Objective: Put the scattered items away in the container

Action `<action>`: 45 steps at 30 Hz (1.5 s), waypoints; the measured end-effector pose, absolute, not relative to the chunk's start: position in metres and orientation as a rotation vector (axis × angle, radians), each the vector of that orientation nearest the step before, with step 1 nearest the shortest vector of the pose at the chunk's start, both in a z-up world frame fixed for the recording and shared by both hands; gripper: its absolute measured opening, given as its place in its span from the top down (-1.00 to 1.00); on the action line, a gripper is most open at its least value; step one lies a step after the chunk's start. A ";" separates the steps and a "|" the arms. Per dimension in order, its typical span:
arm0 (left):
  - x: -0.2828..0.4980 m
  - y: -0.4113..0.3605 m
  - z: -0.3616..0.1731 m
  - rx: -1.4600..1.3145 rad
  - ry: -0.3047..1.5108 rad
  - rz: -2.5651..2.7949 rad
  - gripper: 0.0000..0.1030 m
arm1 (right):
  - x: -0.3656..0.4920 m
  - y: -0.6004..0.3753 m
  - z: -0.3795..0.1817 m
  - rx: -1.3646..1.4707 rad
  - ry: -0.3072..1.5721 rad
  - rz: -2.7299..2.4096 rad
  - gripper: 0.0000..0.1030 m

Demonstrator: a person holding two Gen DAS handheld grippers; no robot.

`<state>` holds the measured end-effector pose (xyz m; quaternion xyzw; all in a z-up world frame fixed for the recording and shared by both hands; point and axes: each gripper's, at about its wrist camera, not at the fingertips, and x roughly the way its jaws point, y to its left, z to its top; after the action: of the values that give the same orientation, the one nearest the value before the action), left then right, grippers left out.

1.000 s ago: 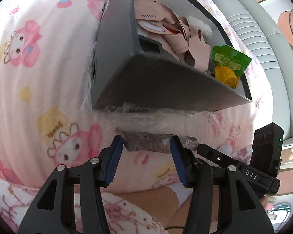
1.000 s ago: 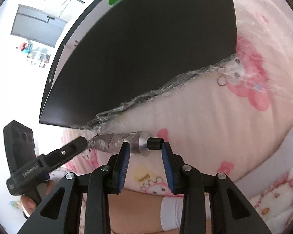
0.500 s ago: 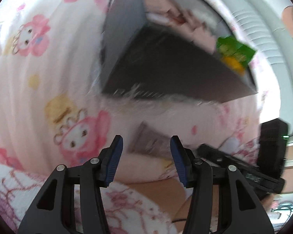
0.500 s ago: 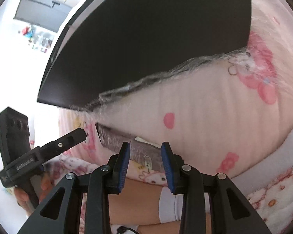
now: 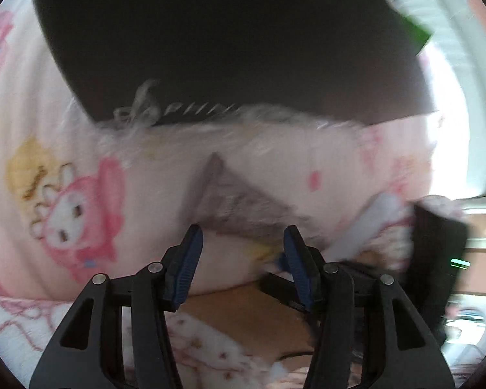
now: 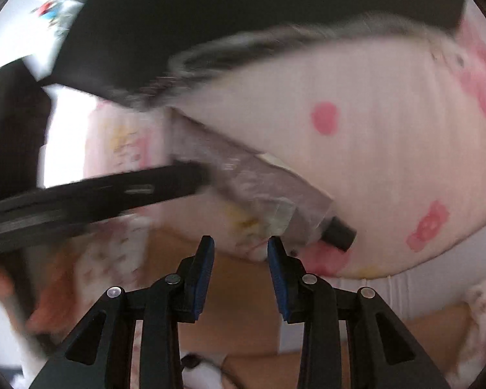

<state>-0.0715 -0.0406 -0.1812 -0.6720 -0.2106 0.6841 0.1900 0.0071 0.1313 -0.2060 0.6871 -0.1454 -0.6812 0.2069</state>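
A grey crinkled tube [image 5: 239, 201] with a black cap [image 6: 338, 231] lies slanted on the pink cartoon blanket [image 5: 81, 162], just below the dark box [image 5: 226, 48] that serves as the container. My left gripper [image 5: 243, 236] is open, and the tube's flat end lies just beyond its fingertips, not between the pads. My right gripper [image 6: 241, 243] is open too, with the cap end just past its right fingertip. In the right wrist view a left gripper finger [image 6: 129, 191] reaches the tube's flat end. Both views are motion-blurred.
Crumpled clear plastic film [image 5: 210, 120] runs along the box's lower edge. A green packet [image 5: 414, 35] pokes over the box's right rim. A person's bare leg [image 6: 243, 291] shows under the blanket's edge, below both grippers. The right gripper's black body [image 5: 437, 253] sits at the right.
Both grippers have dropped closer to the blanket; the box now fills the top of each view. The tube has turned to a slant, and its cap is no longer between the right fingers.
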 end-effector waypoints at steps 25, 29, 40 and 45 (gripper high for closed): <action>-0.069 -0.055 -0.184 -1.797 -0.795 2.046 -0.27 | -0.012 0.135 -0.182 1.581 -0.568 -2.051 0.39; -0.071 -0.061 -0.182 -1.743 -0.875 2.056 -0.21 | -0.017 0.137 -0.171 1.535 -0.538 -2.094 0.39; -0.076 -0.043 -0.172 -1.745 -0.664 2.220 0.20 | -0.031 0.165 -0.161 1.491 -0.688 -2.203 0.40; -0.095 -0.037 -0.170 -1.722 -0.655 2.282 0.26 | -0.021 0.176 -0.150 1.544 -0.543 -2.481 0.36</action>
<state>-0.0946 -0.0366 -0.1696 -0.5838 -0.2223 0.7739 0.1041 -0.0215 0.1759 -0.1501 0.5176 -0.1820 -0.8318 0.0845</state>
